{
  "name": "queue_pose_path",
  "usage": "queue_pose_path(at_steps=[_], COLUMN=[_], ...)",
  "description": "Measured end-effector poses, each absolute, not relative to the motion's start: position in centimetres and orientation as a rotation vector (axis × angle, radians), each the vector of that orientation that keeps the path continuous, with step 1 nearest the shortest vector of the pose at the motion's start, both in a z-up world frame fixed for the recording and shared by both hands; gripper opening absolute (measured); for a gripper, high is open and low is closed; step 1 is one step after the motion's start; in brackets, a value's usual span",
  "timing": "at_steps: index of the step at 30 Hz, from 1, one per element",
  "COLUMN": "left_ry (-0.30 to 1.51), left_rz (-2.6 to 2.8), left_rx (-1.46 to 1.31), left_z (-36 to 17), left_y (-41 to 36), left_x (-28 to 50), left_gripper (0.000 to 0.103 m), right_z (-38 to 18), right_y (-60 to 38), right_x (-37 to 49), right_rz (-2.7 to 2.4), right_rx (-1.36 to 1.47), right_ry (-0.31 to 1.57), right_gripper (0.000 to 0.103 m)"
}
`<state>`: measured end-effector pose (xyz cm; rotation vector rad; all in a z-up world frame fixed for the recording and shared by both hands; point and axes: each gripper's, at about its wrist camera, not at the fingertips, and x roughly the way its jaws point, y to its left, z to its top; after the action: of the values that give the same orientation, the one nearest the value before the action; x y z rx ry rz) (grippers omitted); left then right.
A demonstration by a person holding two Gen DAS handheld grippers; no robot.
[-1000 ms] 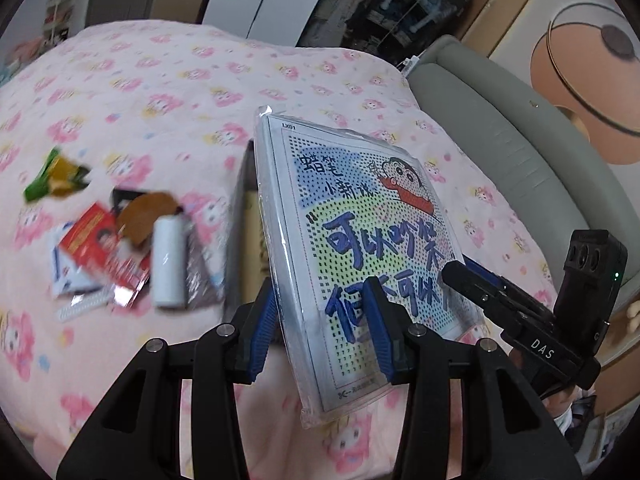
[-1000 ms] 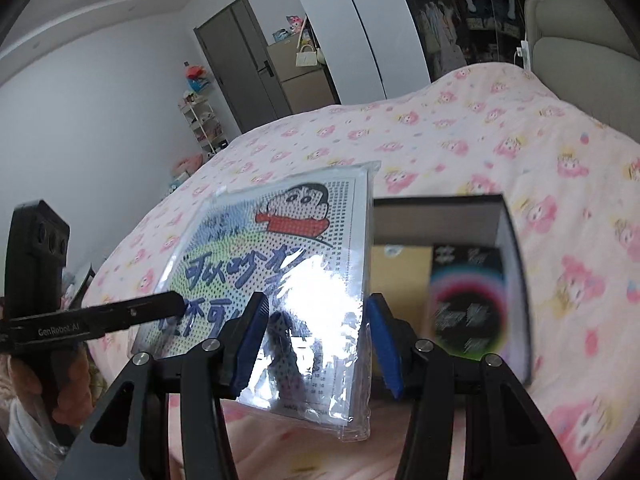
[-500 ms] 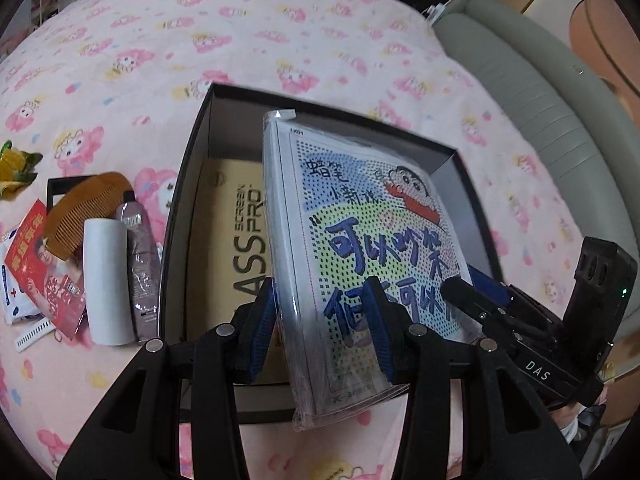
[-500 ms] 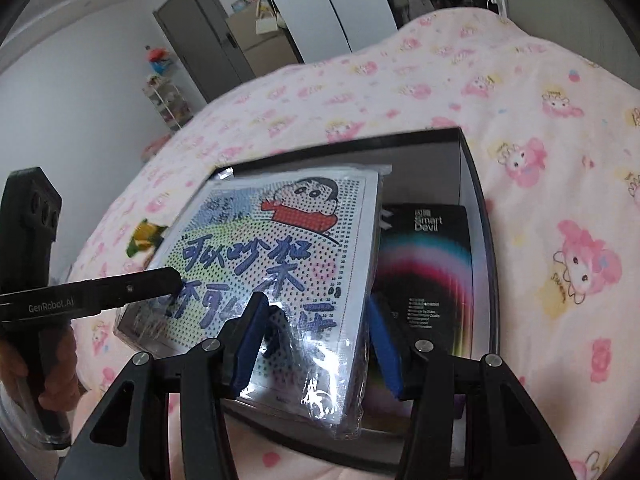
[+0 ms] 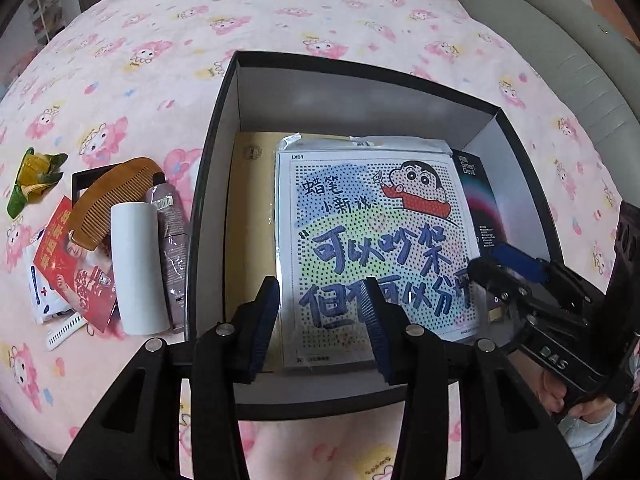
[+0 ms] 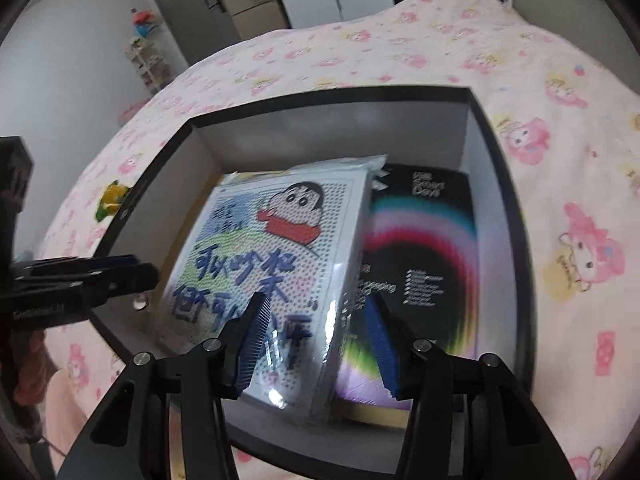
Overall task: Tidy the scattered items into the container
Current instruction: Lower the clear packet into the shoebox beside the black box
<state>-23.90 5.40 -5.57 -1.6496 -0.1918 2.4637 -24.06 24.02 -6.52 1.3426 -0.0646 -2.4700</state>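
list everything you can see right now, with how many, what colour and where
Box: 1, black outside, grey inside, on the bedspread.
Cartoon packet: 1, white with multicolour print, inside the box, between both grippers' fingers.
Tan carton: 1, under the packet.
Black carton: 1, rainbow print, box's right side.
Comb: 1, wooden, left of the box.
White roll: 1, beside the comb.
Tube: 1, mauve, against the box.
Red leaflet: 1.
Green-yellow wrapper: 1, far left.
Bedspread: pink.
Left gripper, right gripper: black, blue pads.

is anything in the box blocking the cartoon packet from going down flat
Nothing visible blocks it. The cartoon packet is already inside the black box, over a tan box and a black Smart Devil box lying flat on the bottom. Both grippers hold its near edge.
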Motion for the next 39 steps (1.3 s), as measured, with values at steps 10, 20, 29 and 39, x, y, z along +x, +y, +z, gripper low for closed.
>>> queue_pose_path(at_steps=[10, 20, 29, 39], left_ry=[-0.219, -0.132, -0.053, -0.023], left_rz=[2.487, 2.472, 2.454, 2.402], left_rx=[-1.641, -1.662, -1.661, -1.904], left_z=[-5.2, -6.0, -6.2, -9.4], left_y=[4.5, 6.1, 9.1, 10.6], left_x=[-23.5, -24.2, -26.7, -28.4], left_gripper=[0.042, 0.042, 0.042, 0.043], right_z=[-7.9, -6.3, -7.5, -8.8], right_y=[21.3, 22.9, 24.3, 25.1], right_x=[-25.1, -25.1, -25.6, -26.0], right_rz=[-2.312, -2.493, -2.547, -2.369], right_rx=[1.365, 1.293, 1.381, 1.47], right_ry=[-0.105, -0.122, -0.096, -0.231], right_gripper=[0.047, 0.047, 0.047, 0.048])
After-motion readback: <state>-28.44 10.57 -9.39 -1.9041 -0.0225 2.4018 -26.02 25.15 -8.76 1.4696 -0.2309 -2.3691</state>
